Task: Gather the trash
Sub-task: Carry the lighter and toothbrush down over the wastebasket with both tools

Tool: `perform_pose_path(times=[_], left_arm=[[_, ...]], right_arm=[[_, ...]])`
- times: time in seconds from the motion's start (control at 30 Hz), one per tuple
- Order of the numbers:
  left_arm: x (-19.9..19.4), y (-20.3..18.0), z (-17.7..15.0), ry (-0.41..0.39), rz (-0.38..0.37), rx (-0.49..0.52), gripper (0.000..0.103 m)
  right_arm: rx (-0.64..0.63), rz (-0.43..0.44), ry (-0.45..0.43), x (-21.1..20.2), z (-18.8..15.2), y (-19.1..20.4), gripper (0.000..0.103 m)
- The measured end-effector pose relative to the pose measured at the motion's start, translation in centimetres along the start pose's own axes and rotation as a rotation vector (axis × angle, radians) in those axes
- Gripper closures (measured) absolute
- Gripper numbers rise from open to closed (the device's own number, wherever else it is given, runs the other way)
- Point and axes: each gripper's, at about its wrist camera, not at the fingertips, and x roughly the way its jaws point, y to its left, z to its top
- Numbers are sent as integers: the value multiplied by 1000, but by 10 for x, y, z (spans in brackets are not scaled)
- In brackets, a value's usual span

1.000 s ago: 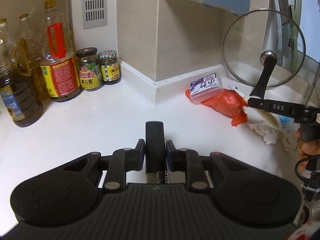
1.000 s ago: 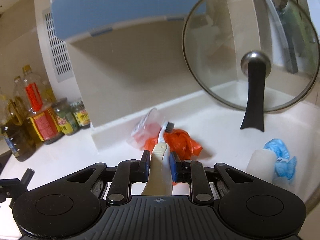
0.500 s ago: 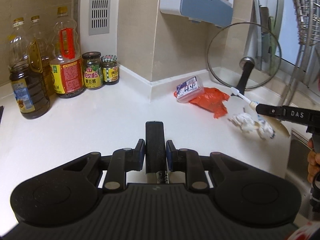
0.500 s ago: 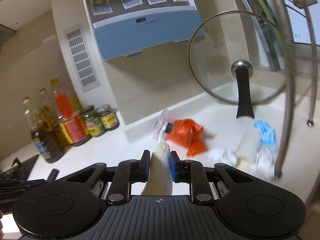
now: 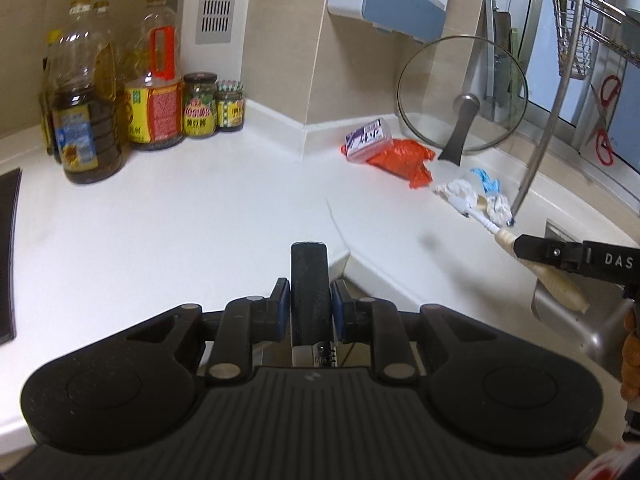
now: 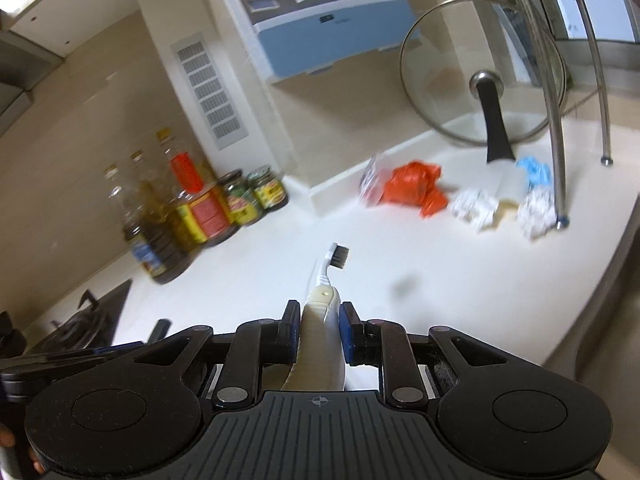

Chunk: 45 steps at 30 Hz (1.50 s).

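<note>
My left gripper [image 5: 308, 300] is shut on a black marker [image 5: 308, 276] that points out over the white counter [image 5: 200, 220]. The right gripper [image 6: 319, 316] is shut on the cream handle of a toothbrush [image 6: 324, 292], bristle head forward. In the left wrist view the right gripper [image 5: 524, 250] enters from the right with the toothbrush [image 5: 492, 232]. Trash lies near the far corner, apart from both grippers: an orange plastic bag [image 5: 404, 156] [image 6: 416, 188], a small purple-labelled box [image 5: 368, 140], crumpled white tissue [image 5: 456, 190] [image 6: 476, 208] and a blue scrap [image 5: 486, 178] [image 6: 534, 170].
A glass lid [image 5: 460, 92] leans on the back wall behind the trash. Oil bottles [image 5: 84, 112] and two jars [image 5: 212, 106] stand at the back left. A chrome rack leg [image 5: 548, 128] stands by the tissue. A sink [image 5: 580, 320] lies right, a stove [image 5: 8, 248] left.
Both grippers have drawn back from the corner, so the trash and lid look smaller and farther. The right gripper carried the toothbrush away from the pile. Both grips are unchanged.
</note>
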Motion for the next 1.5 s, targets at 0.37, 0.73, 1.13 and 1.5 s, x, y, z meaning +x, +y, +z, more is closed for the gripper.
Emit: perform_pose_path(times=[0.37, 0.73, 1.13, 1.5], left_arm=[[-13, 17, -48, 92, -45, -20, 84], [7, 39, -103, 236, -24, -76, 84], [43, 48, -152, 384, 7, -147, 84], [72, 46, -163, 420, 37, -180, 84]], right_arm=[[-12, 39, 166, -3, -80, 49, 82], [-15, -10, 371, 33, -144, 42, 82], [-23, -120, 496, 81, -189, 7, 82], [-12, -141, 533, 121, -209, -8, 82]])
